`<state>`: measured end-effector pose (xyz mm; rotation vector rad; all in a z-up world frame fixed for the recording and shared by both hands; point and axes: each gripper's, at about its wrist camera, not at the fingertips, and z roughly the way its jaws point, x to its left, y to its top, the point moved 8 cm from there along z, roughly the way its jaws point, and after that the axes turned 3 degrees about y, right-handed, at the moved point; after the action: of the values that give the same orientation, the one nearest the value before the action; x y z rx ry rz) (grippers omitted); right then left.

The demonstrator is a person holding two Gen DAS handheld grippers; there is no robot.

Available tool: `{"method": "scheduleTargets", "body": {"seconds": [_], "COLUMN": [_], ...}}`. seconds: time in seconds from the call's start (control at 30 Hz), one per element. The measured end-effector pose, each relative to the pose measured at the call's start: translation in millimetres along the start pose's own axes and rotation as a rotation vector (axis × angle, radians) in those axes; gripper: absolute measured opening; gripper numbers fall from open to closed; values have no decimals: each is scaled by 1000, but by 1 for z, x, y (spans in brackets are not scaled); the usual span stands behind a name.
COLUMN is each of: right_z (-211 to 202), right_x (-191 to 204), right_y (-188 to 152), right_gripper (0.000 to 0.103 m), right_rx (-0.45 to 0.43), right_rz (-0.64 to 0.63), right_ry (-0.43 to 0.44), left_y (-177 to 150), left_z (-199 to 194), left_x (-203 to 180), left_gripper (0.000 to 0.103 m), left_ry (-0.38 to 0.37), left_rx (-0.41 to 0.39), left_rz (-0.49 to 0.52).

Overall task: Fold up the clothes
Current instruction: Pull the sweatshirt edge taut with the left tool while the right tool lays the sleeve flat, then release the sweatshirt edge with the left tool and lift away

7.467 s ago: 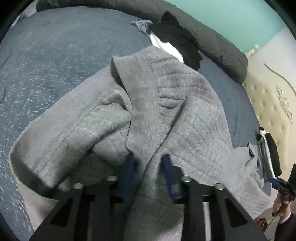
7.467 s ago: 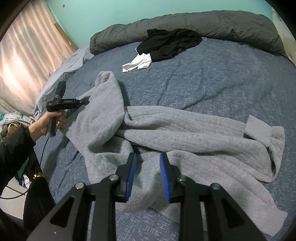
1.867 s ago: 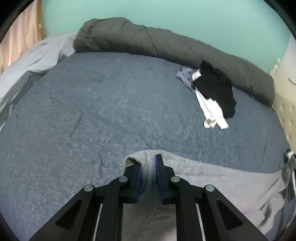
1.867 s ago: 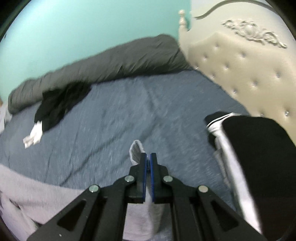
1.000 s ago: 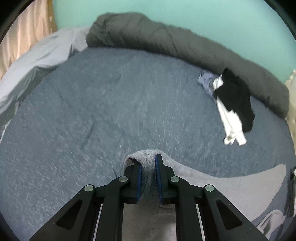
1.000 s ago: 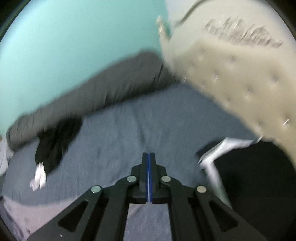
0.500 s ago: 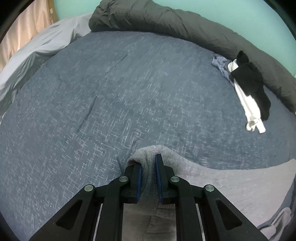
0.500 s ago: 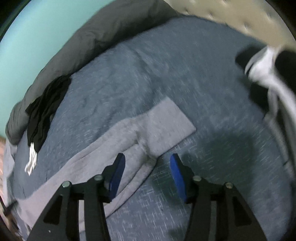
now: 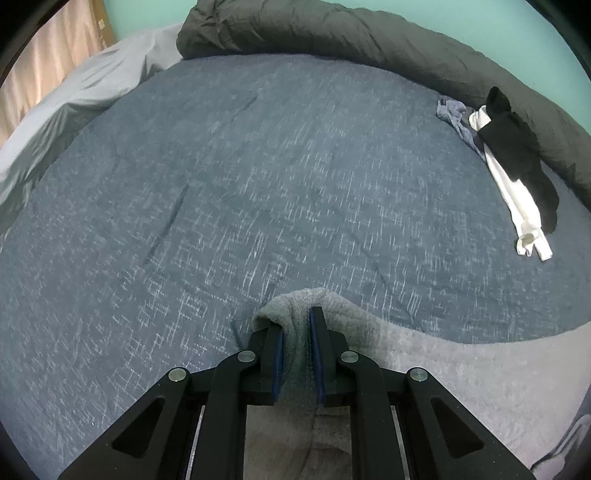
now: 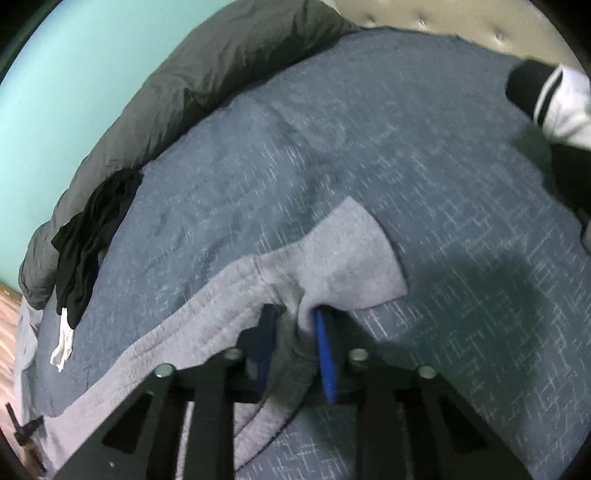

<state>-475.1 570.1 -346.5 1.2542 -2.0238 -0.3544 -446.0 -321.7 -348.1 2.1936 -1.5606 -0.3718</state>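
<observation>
The grey garment [image 9: 461, 373] is spread low across the blue bed [image 9: 258, 184], one end bunched up in the left tool [image 9: 297, 325] and the other, with its flat cuff [image 10: 354, 258], reaching to the right tool [image 10: 295, 321]. A thick, soft, fleecy knit can be judged from its nap and stitched ribs: light for its bulk, limp, not fragile, and unlikely to slip between the blue pads, though any part left unsupported will sag and drag on the rough bedspread. The left tool is pinched on a hump of the cloth, which swells over the tips. The right tool's jaws are closing, with a fold of the garment just behind the cuff between them; whether the pads are pressing yet cannot be told, as this view is blurred. Hold is best taken at seams, hems and cuffs, where the cloth is doubled and firm. The middle of the garment is cut off by both views, so its kind and how flat it lies cannot be made out. Near the rolled dark duvet [image 9: 369, 33], a black and white heap [image 9: 517, 155] lies well apart. A striped black and white item [image 10: 554, 99] at the right wrist view's edge is only partly seen.
</observation>
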Motion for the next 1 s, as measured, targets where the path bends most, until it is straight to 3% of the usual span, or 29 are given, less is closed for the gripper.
{"method": "scheduleTargets", "body": {"seconds": [0.17, 0.37, 0.53, 0.8, 0.97, 1.0], "right_z": [-40, -84, -75, -29, -14, -14], "right_x": [5, 5, -4, -38, -44, -44], "right_y": [39, 70, 70, 36, 23, 22], "right_gripper": [13, 13, 13, 13, 16, 17], "right_rx": [-163, -275, -242, -108, -44, -40], "right_rz": [-60, -68, -68, -21, -66, -74], "right_ry": [0, -37, -67, -157, -251, -260], "left_y": [16, 43, 62, 55, 44, 45], "left_z": [-16, -37, -31, 22, 37, 33], "left_x": [-1, -10, -24, -36, -40, -41], "left_gripper": [14, 14, 14, 15, 22, 29], "left_ry": [10, -2, -20, -38, -71, -81], "left_rx": [-49, -125, -125, 5, 57, 45], "left_rz": [13, -6, -1, -5, -12, -4]}}
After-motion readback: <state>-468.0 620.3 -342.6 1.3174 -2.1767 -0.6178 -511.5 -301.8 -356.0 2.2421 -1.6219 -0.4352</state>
